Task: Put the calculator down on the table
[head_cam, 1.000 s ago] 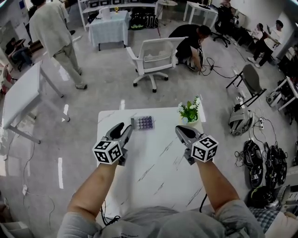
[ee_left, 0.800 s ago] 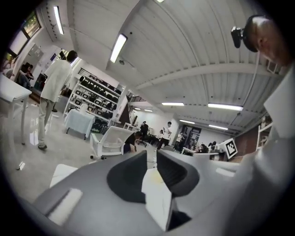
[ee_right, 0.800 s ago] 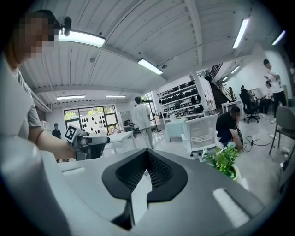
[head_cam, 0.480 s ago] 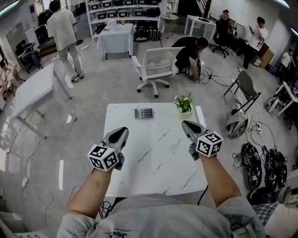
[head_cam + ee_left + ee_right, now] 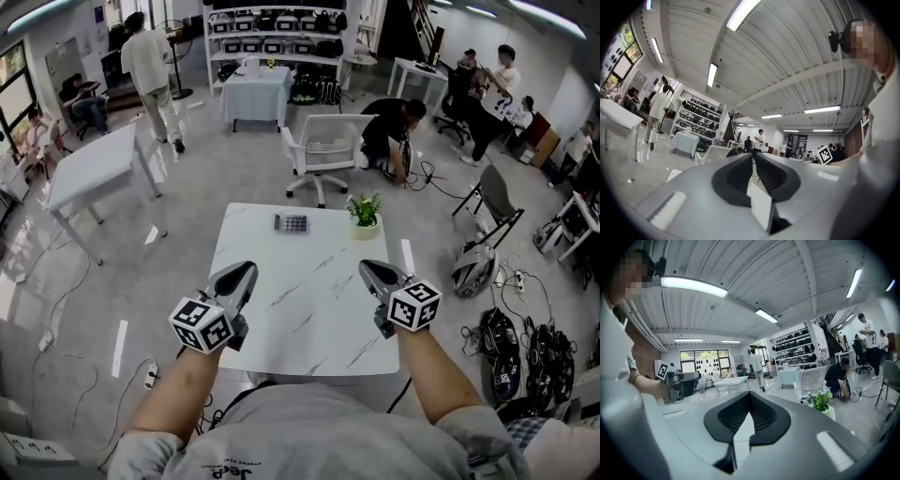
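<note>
The table looks glossy white marble; the floor polished grey.

Busy workshop floor, seen from my feed
I see a potted plant in a pale pot, a white swivel chair beyond it, a person crouching over floor cables, another person standing near a long white table, a cloth-draped table before dark shelving, and shoes at right.
</note>
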The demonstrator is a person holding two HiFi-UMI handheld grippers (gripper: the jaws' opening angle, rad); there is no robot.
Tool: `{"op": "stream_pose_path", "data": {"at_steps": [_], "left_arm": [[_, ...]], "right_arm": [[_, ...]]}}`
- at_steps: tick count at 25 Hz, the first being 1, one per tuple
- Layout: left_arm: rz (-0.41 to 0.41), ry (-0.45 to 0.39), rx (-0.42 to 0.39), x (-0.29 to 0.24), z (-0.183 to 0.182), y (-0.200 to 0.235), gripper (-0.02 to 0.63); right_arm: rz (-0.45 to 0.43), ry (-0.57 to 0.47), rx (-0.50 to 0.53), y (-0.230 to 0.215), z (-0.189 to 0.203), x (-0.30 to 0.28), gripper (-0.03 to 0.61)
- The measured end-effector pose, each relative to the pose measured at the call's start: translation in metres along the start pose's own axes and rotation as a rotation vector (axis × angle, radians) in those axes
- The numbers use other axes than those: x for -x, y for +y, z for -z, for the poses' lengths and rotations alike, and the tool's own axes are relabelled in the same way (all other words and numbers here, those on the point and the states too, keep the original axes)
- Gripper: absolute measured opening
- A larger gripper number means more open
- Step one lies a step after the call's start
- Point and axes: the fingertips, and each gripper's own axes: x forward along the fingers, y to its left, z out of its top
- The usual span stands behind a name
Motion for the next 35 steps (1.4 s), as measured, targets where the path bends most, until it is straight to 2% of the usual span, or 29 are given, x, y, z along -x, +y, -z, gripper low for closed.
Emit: {"op": "stream_pose_path", "data": {"at_steps": [8,18,22,35], "left_arm": [[0.031,0.012,-0.064,0.025,0.005,-0.028,0.084],[0.098,0.073,-0.069,0.075,0.015,-0.002,0.083],[0.116,0.084,-0.088,0.075,0.013,0.006,0.083],[0.052,0.038,-0.063,0.055,0.014,-0.012,0.083]], "right_arm": [[-0.036,-0.009,-0.015,0.040,0.008,0.023,0.003],[0.020,-0.037,-0.006,0.084,0.013,0.010,0.003],[0.043,-0.058,-0.005,0.083,0.011,0.009,0.003],[-0.011,-0.025,0.006,0.056,0.007,0.024,0.003]]}}
